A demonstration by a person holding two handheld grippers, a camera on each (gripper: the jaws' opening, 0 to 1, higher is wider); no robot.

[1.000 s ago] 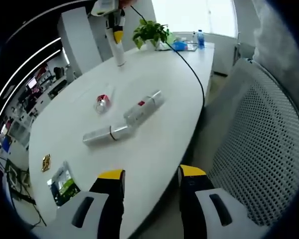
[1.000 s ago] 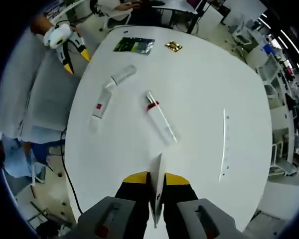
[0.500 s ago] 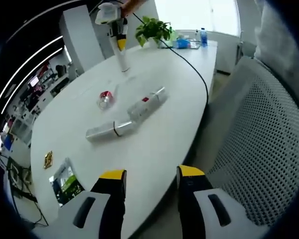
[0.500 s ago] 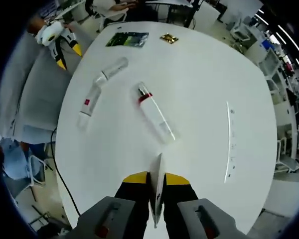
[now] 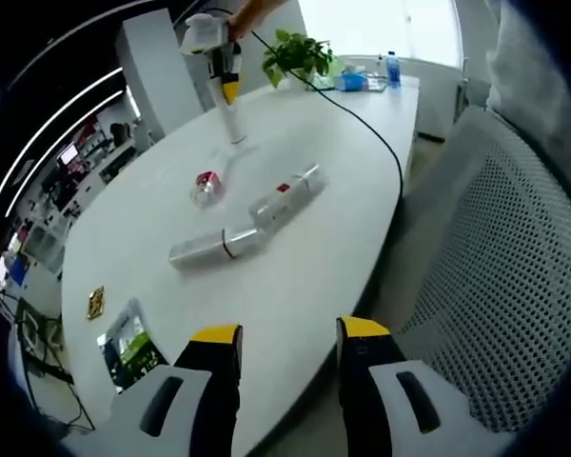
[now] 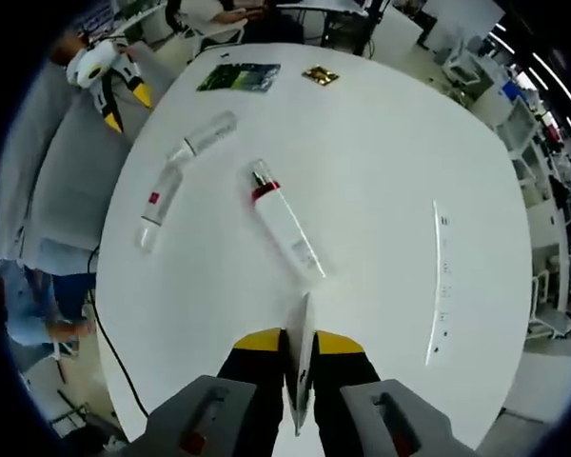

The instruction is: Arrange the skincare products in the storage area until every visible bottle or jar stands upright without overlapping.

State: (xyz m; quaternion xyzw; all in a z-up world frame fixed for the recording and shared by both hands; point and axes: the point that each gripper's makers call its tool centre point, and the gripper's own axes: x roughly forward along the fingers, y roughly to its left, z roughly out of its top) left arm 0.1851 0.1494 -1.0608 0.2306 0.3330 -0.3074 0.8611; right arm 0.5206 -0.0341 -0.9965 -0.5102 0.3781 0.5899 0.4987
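Observation:
My right gripper (image 6: 298, 343) is shut on a flat white tube (image 6: 301, 319). From the left gripper view, that gripper (image 5: 225, 69) holds the tube (image 5: 231, 116) upright with its lower end at the far part of the white table (image 5: 295, 286). Three products lie on their sides mid-table: a clear bottle with a red cap (image 6: 284, 224) (image 5: 206, 186), a white tube with a red label (image 6: 157, 202) (image 5: 285, 195), and a silver tube (image 6: 206, 133) (image 5: 214, 249). My left gripper (image 5: 287, 333) hangs open past the table's near edge, also seen at the table's far side (image 6: 111, 74).
A green packet (image 5: 128, 347) (image 6: 236, 76) and a small gold packet (image 5: 95, 303) (image 6: 320, 73) lie near one table end. A potted plant (image 5: 300, 52) and a water bottle (image 5: 392, 67) stand at the other end. A grey mesh chair (image 5: 495, 257) is beside my left gripper. A black cable (image 5: 371, 133) crosses the table.
Both views have shifted a little with the hands. The right gripper stays shut on the upright white tube. The three lying products have not moved on the table.

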